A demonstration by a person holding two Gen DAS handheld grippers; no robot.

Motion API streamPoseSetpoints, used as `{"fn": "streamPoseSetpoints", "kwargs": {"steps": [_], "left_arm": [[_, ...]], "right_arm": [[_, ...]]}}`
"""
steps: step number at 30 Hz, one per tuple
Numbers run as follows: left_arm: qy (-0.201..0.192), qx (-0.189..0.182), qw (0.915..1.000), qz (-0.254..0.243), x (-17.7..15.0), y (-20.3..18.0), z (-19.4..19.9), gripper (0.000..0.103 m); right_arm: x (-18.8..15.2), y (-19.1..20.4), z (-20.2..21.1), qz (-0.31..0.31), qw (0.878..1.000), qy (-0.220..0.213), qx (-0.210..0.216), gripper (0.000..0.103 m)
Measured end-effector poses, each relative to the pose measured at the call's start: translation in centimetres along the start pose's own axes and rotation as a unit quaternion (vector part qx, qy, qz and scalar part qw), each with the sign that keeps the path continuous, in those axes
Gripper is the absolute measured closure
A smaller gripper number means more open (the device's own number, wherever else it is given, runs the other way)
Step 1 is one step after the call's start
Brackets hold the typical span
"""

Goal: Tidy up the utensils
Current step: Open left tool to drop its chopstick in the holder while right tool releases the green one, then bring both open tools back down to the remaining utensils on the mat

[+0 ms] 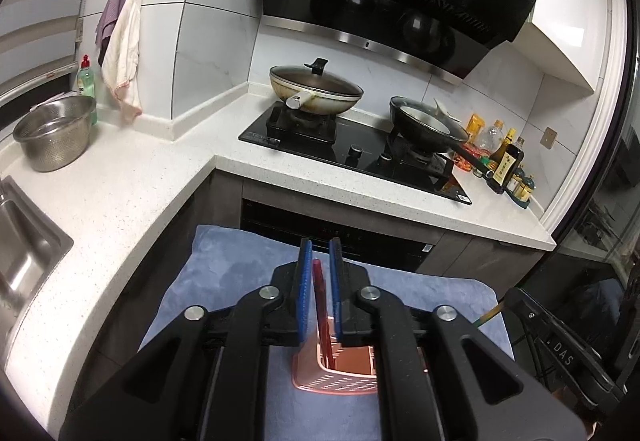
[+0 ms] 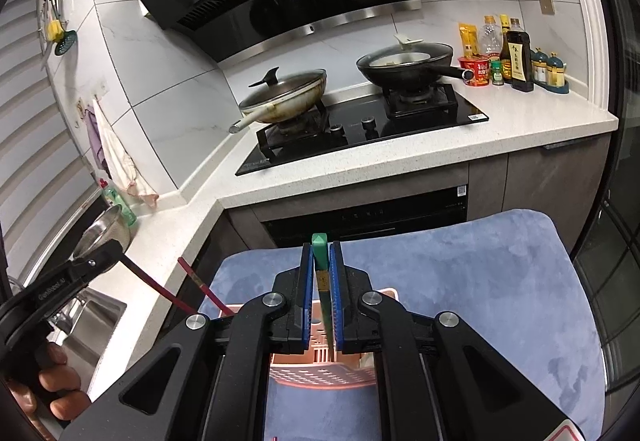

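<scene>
A pink slotted utensil holder (image 1: 340,389) (image 2: 320,377) stands on a blue towel (image 1: 224,269) (image 2: 480,301). In the left wrist view my left gripper (image 1: 320,245) is open. A red chopstick (image 1: 320,297) stands between its blue pads with a gap on the right side, its lower end down in the holder. In the right wrist view my right gripper (image 2: 322,247) is also open. A green chopstick (image 2: 321,273) stands loosely between its pads, its tip inside the holder. Another red chopstick (image 2: 204,287) leans in the holder's left end.
Beyond the towel is a white counter (image 1: 132,201) with a black hob (image 2: 360,133), a lidded wok (image 1: 316,89) and a black pan (image 2: 404,67). A steel colander (image 1: 56,133) and sink (image 1: 24,257) are at the left, with bottles (image 2: 516,57) at the right. A hand (image 2: 56,381) holds the left gripper.
</scene>
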State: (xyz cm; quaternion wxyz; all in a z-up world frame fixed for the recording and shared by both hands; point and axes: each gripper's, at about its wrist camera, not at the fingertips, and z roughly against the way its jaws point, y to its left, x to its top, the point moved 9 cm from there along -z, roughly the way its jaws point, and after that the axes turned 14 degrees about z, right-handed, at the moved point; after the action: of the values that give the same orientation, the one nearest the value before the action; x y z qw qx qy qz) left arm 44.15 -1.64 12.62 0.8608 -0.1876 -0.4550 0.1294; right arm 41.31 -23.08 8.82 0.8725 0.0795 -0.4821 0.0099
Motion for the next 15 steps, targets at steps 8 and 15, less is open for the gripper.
{"fn": "streamPoseSetpoints", "kwargs": {"steps": [8,15], "left_arm": [[-0.003,0.006,0.9999,0.008,0.3,1.0,0.8,0.065],[0.0,0.013,0.9999,0.001,-0.4,2.0,2.0,0.065]], "right_arm": [[0.0,-0.6,0.7,-0.018,1.0,-0.005,-0.008,0.08],[-1.3,-0.1,2.6,-0.013,1.0,0.0,-0.011,0.079]]}}
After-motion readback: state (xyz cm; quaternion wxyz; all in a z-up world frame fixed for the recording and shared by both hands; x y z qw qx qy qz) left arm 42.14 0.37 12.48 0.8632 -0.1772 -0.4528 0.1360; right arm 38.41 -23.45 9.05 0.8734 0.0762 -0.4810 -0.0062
